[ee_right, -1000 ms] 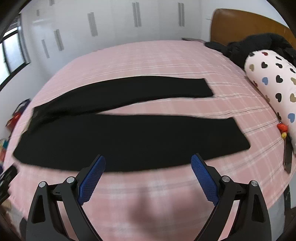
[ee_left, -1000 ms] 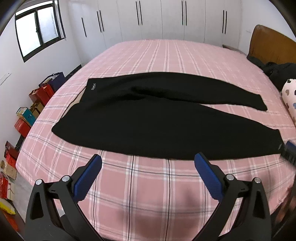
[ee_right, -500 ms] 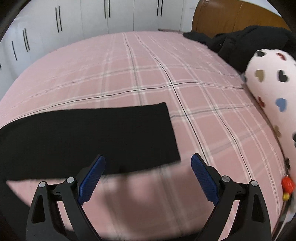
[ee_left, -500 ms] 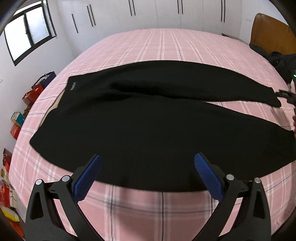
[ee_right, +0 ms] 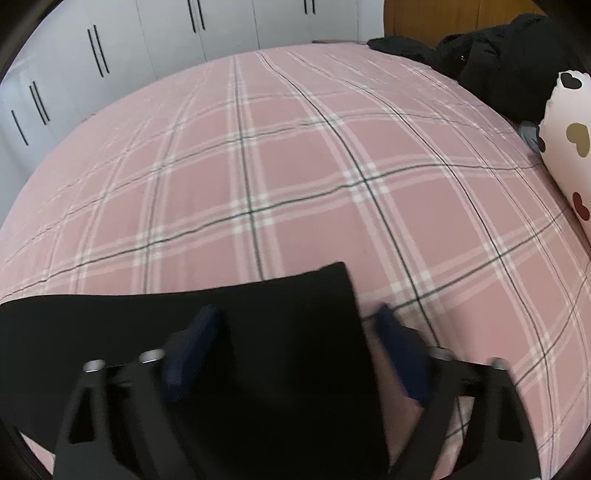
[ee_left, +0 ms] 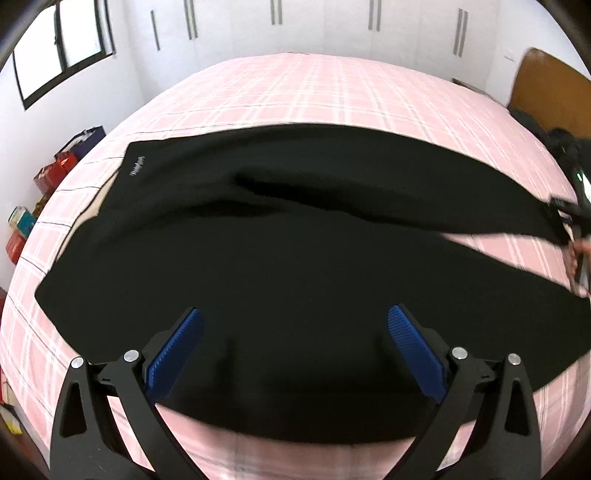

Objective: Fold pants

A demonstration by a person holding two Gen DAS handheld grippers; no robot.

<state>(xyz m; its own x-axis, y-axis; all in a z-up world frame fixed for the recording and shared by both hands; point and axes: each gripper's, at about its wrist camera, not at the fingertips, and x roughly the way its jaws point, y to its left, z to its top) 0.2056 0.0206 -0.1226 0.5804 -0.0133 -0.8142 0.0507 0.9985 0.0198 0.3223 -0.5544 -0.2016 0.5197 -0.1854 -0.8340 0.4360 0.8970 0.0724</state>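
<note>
Black pants (ee_left: pixel 280 251) lie flat on the pink plaid bed (ee_left: pixel 314 88), waist at the left, two legs running right. My left gripper (ee_left: pixel 295 350) is open, its blue pads low over the near leg's thigh. My right gripper (ee_right: pixel 295 332) is open and blurred, its fingers either side of the far leg's cuff (ee_right: pixel 303 306), one over the black cloth, one over the sheet. It also shows at the right edge of the left wrist view (ee_left: pixel 572 221).
A white pillow with hearts (ee_right: pixel 569 147) and a heap of dark clothing (ee_right: pixel 498 44) lie by the wooden headboard (ee_left: pixel 546 92). White wardrobes (ee_left: pixel 295 26) stand beyond the bed. Coloured boxes (ee_left: pixel 40 192) sit on the floor at the left.
Both grippers have moved forward and down. The left now hovers over the near leg; the right has reached the far leg's cuff. Both stay open.
</note>
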